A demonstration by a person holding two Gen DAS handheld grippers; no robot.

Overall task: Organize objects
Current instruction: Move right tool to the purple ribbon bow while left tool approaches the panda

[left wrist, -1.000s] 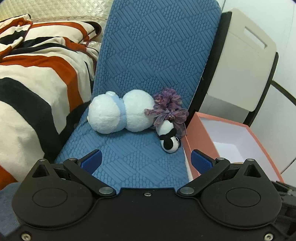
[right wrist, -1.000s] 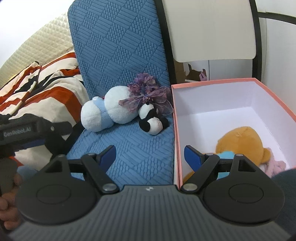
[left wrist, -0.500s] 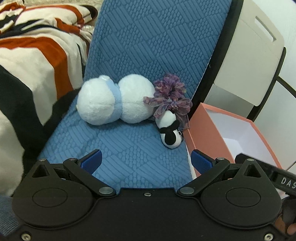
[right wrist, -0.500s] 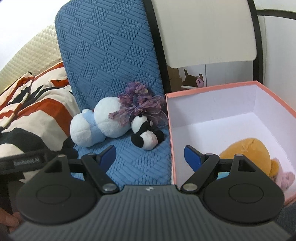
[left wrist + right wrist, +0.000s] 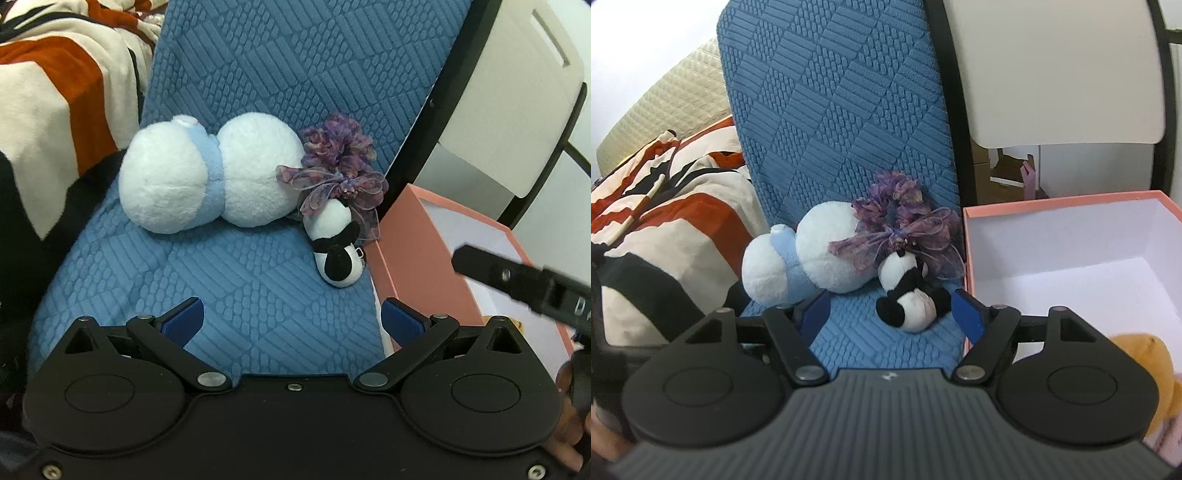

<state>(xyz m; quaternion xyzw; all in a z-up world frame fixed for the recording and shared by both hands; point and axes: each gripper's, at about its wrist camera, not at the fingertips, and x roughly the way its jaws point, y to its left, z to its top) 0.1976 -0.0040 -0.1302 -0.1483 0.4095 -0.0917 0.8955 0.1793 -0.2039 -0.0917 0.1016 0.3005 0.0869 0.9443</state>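
**Two claws close in on toys lying on a blue seat**

Nearest the right-hand camera, the right gripper (image 5: pixel 890 310) is above the front of the blue seat cushion (image 5: pixel 882 347). Its jaws are closing, with the panda toy (image 5: pixel 908 299) lying between the blue fingertips (image 5: pixel 966 314) and not yet pressed by either pad. The left gripper (image 5: pixel 291 319) hovers released over the same cushion, its two blue pads (image 5: pixel 184 321) spread wide with only fabric between them.

Just past the claws, the panda lies on its side at the seat's right edge, right beside the pink box (image 5: pixel 413 236). That box stands open next to the seat, white inside, and an orange plush toy (image 5: pixel 1145 369) sits in its near corner. A bit of pink plush shows below it, too cropped to make out.

Behind the panda, a purple fabric flower with a gauzy ribbon bow (image 5: pixel 905 225) lies over its upper end and against the white plush snowman (image 5: pixel 207 177). The snowman lies on its side, its pale blue scarf between the two round parts, toward the seat's left.

Farther back, the cushion's quilted blue backrest rises. To the left, a blanket striped in cream, orange and black (image 5: pixel 55 92) is heaped against the seat. To the right, a white chair back (image 5: pixel 1060 74) in a black frame stands behind the box.
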